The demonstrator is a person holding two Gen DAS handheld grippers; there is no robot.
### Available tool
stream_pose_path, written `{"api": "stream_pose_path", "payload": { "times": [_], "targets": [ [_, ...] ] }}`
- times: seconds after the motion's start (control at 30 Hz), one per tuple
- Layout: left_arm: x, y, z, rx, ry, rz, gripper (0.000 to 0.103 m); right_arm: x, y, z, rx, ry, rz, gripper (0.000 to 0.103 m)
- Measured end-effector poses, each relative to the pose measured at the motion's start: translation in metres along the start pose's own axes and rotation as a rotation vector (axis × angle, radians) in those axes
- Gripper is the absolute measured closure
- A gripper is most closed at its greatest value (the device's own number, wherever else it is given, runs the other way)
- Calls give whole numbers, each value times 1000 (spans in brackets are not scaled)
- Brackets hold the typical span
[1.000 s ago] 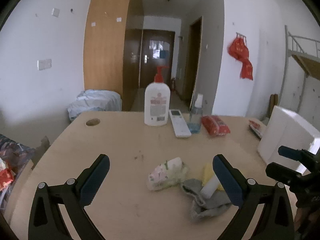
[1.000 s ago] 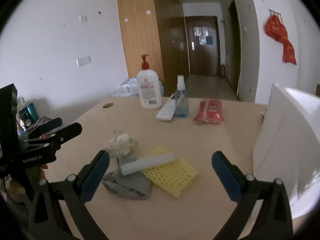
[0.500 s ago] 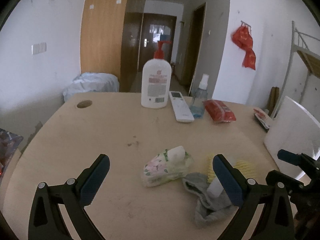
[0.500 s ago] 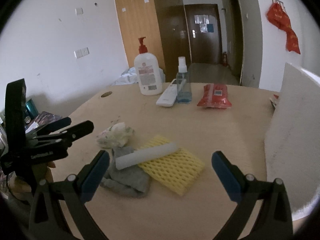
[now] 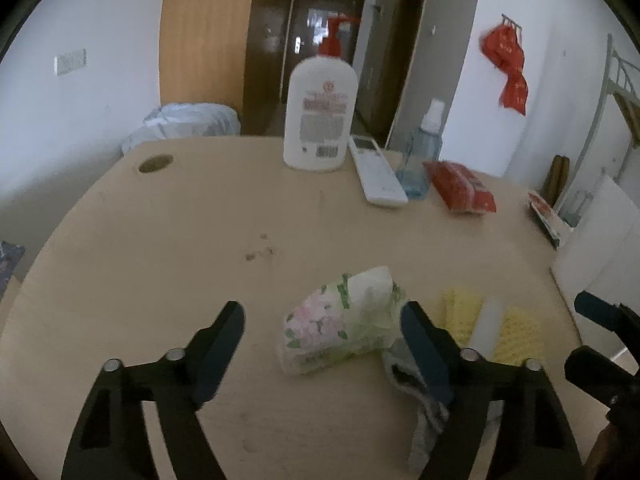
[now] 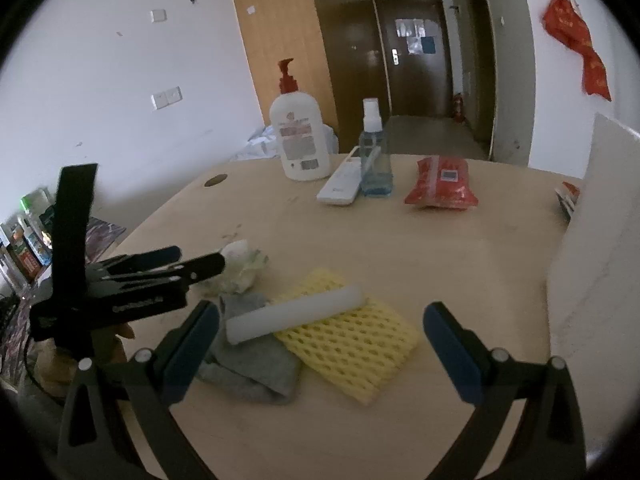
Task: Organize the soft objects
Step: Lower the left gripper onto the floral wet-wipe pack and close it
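A floral tissue pack [image 5: 340, 320] lies on the wooden table [image 5: 160, 272] between the fingers of my left gripper [image 5: 324, 340]. Its jaws are closing, and a gap still shows at the left pad. Right of the pack lie a grey cloth [image 5: 404, 376], a yellow foam net [image 5: 460, 312] and a white foam stick [image 5: 488, 324]. In the right wrist view my right gripper [image 6: 320, 340] hangs open just above the net [image 6: 352, 348], the stick [image 6: 292, 312] and the cloth [image 6: 252, 356]. There the left gripper [image 6: 200, 258] reaches in at the pack [image 6: 244, 268].
At the far side stand a white pump bottle [image 5: 320, 116], a remote [image 5: 376, 176], a small spray bottle [image 5: 420, 160] and a red packet [image 5: 460, 192]. A white box [image 6: 592, 248] blocks the right edge. A cable hole [image 5: 155, 163] sits far left.
My left gripper came forward and down over the floral pack, and its jaws narrowed around it. The right gripper dipped slightly closer to the pile.
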State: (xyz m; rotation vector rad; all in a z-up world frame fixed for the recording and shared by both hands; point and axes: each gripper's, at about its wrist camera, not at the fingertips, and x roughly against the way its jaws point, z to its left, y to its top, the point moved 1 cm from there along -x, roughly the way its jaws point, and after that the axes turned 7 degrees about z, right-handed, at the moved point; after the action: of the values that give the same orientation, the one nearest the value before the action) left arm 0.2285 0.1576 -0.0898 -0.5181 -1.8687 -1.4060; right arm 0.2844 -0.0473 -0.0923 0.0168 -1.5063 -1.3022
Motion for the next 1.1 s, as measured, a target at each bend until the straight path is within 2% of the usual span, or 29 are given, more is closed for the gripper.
{"api": "stream_pose_path", "payload": {
  "times": [0.17,0.33,0.47,0.5,0.67,0.73,1.1],
  "targets": [
    [-13,-2,3,3,8,49,35,-8,-1,-3,-5,17,27,0],
    [-16,-3,7,18,-13,67,50,-17,-1,-6,-18,21,65,0],
    [-21,-4,5,6,-23,89,58,-19,-1,-6,-19,14,81,0],
    [-21,-4,5,5,-25,87,63,-20,-1,-5,-16,14,83,0],
    [-20,-4,7,16,-43,85,70,-21,-2,-2,-10,5,100,0],
    [-19,-4,5,8,-50,84,76,-21,-1,0,-5,5,101,0],
    [-1,-5,3,-3,-101,12,78,-14,0,-3,42,-37,115,0]
  ]
}}
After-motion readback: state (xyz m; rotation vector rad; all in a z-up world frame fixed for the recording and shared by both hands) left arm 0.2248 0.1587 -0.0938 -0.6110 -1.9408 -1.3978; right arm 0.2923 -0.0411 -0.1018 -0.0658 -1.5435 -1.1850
